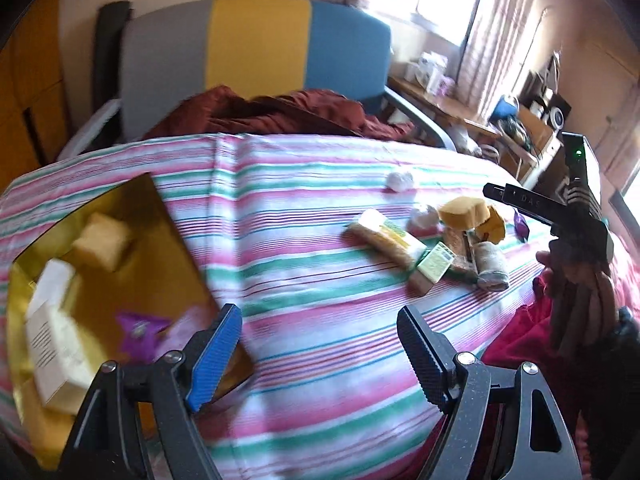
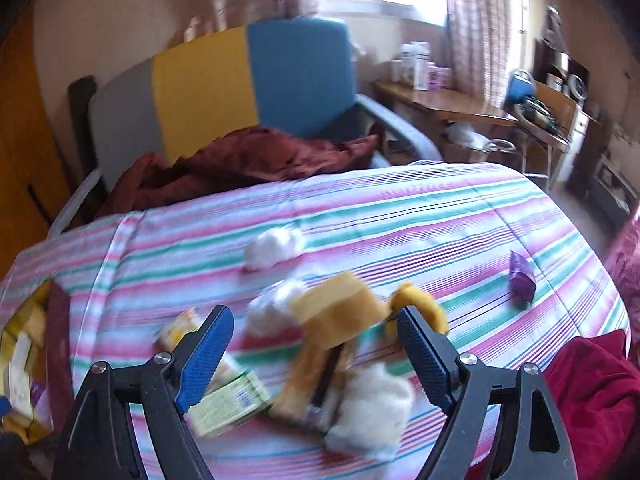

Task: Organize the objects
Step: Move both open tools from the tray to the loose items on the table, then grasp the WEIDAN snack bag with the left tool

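Left gripper (image 1: 320, 354) jaws gape wide, empty; right gripper (image 2: 316, 356) too. Only the left view shows "DAS" lettering and the gold cardboard box (image 1: 168, 240), lower left.

Striped bedsheet (image 1: 304, 280) with gold box (image 1: 168, 240), yellow sponge (image 1: 464, 210), cotton ball (image 1: 399, 181), purple packet (image 2: 522, 280).
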The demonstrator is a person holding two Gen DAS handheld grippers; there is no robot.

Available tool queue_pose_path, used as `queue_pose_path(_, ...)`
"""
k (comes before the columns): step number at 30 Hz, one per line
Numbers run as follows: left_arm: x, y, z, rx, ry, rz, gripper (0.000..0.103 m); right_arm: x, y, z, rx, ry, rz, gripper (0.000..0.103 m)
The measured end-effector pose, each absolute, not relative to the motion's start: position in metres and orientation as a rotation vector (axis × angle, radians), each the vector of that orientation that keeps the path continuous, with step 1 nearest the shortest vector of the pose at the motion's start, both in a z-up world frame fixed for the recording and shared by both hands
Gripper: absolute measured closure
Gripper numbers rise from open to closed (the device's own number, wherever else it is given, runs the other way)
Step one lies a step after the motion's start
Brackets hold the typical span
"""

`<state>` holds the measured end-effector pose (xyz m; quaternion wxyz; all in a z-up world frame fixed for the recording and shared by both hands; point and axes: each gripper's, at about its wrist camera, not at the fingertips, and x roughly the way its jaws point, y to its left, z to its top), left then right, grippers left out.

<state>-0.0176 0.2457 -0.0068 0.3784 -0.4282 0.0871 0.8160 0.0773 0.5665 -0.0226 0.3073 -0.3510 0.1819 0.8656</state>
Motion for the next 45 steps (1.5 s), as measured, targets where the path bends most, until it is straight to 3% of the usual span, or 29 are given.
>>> queue_pose_path(4, -0.033, 0.289, -0.022, -1.185, 0.203, 2.019, 0.022, 0.087, 0.587, -0.032, -0.923, 0.656, 2.253, 0.017)
queue_pose_path(8, -0.059, 0.333, -0.047, -1.341, 0.114, 1.944, 0.023, 0.087, 0.59, -0.036, -0.943, 0.707, 2.264, 0.017)
queue_pose_path(20, -0.102, 0.428, -0.102, -1.549, 0.059, 1.907, 0.023, 0.074, 0.585, -0.046, -1.023, 0.742, 2.315, 0.017)
queue_pose_path(24, -0.104, 0.444, -0.102, -1.473, 0.12, 1.957, 0.021, 0.073, 0.584, -0.047, -1.037, 0.745, 2.32, 0.017)
queue_pose_path(26, -0.099, 0.447, -0.102, -1.414, 0.203, 1.964, 0.026, 0.072, 0.583, -0.047, -1.042, 0.746, 2.32, 0.017)
queue_pose_path(27, -0.094, 0.445, -0.102, -1.372, 0.268, 1.98, 0.038, 0.072, 0.584, -0.047, -1.044, 0.746, 2.32, 0.017)
queue_pose_path(28, -0.09, 0.442, -0.102, -1.34, 0.3, 1.984, 0.042, 0.073, 0.583, -0.048, -1.045, 0.747, 2.319, 0.017)
queue_pose_path(31, -0.09, 0.422, -0.102, -1.311, 0.274, 1.942, 0.051, 0.072, 0.583, -0.047, -1.051, 0.744, 2.321, 0.017)
queue_pose_path(38, -0.085, 0.387, -0.101, -1.253, 0.263, 1.928, 0.05, 0.065, 0.576, -0.045, -1.096, 0.685, 2.329, 0.017)
queue_pose_path(45, -0.087, 0.391, -0.104, -1.249, 0.241, 1.911, 0.05, 0.005, 0.58, -0.035, -1.187, 0.491, 2.394, 0.017)
